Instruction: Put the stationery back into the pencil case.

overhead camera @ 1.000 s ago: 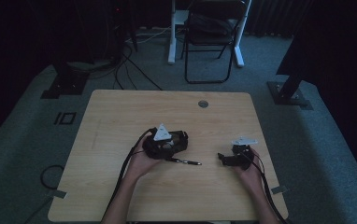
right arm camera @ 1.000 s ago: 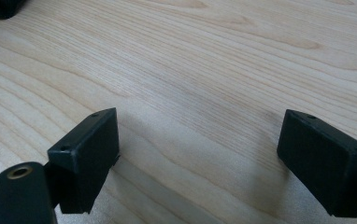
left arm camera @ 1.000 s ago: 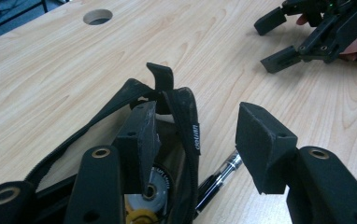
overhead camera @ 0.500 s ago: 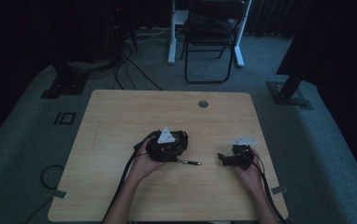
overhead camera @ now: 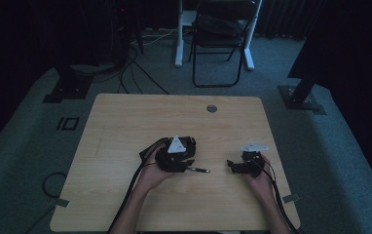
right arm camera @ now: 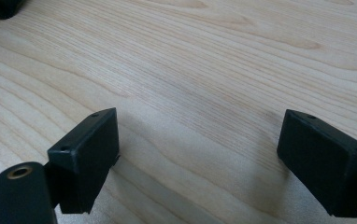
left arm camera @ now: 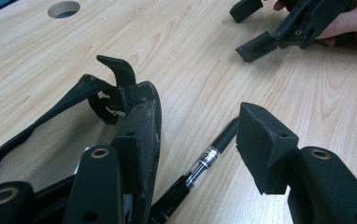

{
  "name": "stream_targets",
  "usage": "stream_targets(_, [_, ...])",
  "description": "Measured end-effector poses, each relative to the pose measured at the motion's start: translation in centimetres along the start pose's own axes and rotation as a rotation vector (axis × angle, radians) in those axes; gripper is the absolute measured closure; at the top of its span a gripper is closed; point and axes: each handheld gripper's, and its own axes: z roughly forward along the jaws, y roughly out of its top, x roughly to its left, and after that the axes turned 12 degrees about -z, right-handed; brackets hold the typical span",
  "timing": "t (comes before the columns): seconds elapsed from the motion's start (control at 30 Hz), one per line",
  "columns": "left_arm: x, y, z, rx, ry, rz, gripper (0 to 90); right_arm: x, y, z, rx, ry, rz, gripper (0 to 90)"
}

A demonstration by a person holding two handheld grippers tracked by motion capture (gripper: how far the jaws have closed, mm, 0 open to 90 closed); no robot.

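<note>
A black pen [left arm camera: 204,163] with a clear band lies on the wooden table [overhead camera: 125,126], between the jaws of my left gripper [left arm camera: 200,126]. The jaws stand open and the right pad is apart from the pen. The left jaw rests against a black mesh pouch [left arm camera: 137,93] with a zip pull. In the high view the left gripper [overhead camera: 186,163] sits mid-table with the pen [overhead camera: 199,169] poking out to its right. My right gripper [right arm camera: 197,154] is open over bare wood, and it rests near the right edge [overhead camera: 240,165] in a hand.
A round cable hole [overhead camera: 212,108] sits near the table's far edge. A folding chair [overhead camera: 223,39] and stand bases [overhead camera: 67,85] are on the floor beyond. Cables trail from both grippers toward the front edge.
My left gripper has shifted slightly to the right over the pen. The right gripper and the pen have kept still.
</note>
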Motion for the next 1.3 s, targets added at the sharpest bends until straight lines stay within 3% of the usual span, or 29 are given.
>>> stream_targets(0.87, [-0.7, -0.8, 1.3, 0.031, -0.004, 0.010, 46.2, 0.0, 0.0, 0.0, 0.000, 0.000, 0.000, 12.8])
stream_targets(1.3, [-1.0, -1.3, 2.1, 0.056, 0.016, 0.029, 45.8, 0.0, 0.0, 0.0, 0.000, 0.000, 0.001, 12.8])
